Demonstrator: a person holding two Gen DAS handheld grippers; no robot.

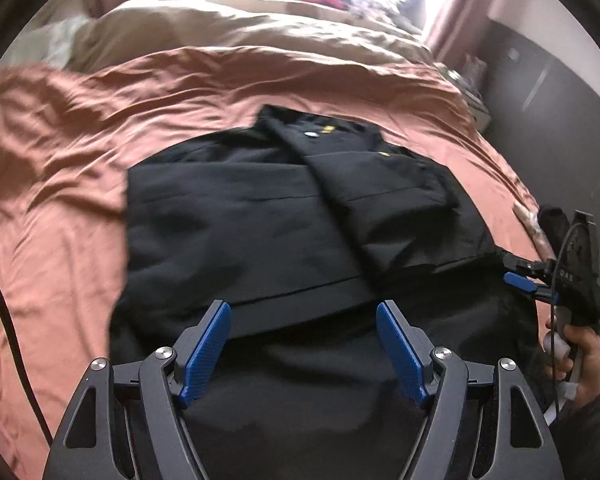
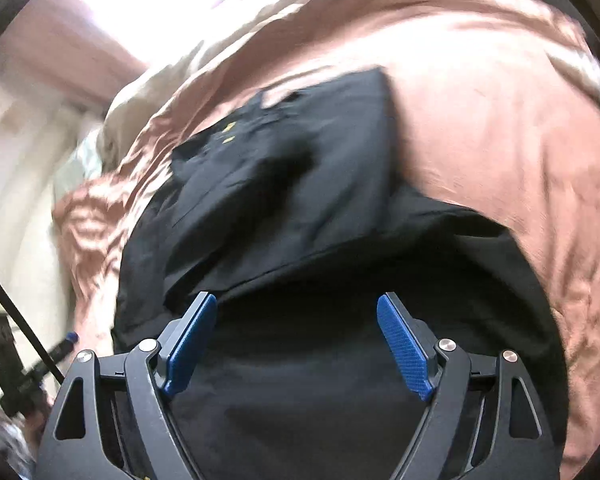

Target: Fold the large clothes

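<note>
Left wrist: left claw [image 1: 303, 316] apart, empty, over black garment [image 1: 240, 220] partly folded on rust bed cover [image 1: 60, 140]. No containers seen.

Right wrist: right claw [image 2: 296, 316] apart, empty above the near hem. Between folds, likely; next, grip the near edge and fold it over.

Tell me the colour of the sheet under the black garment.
Rust-brown sheet; it shows best in the left wrist view.

black garment [image 1: 236, 216]: 1 | grippers: 2 | rust bedspread [image 1: 60, 140]: 1
</note>
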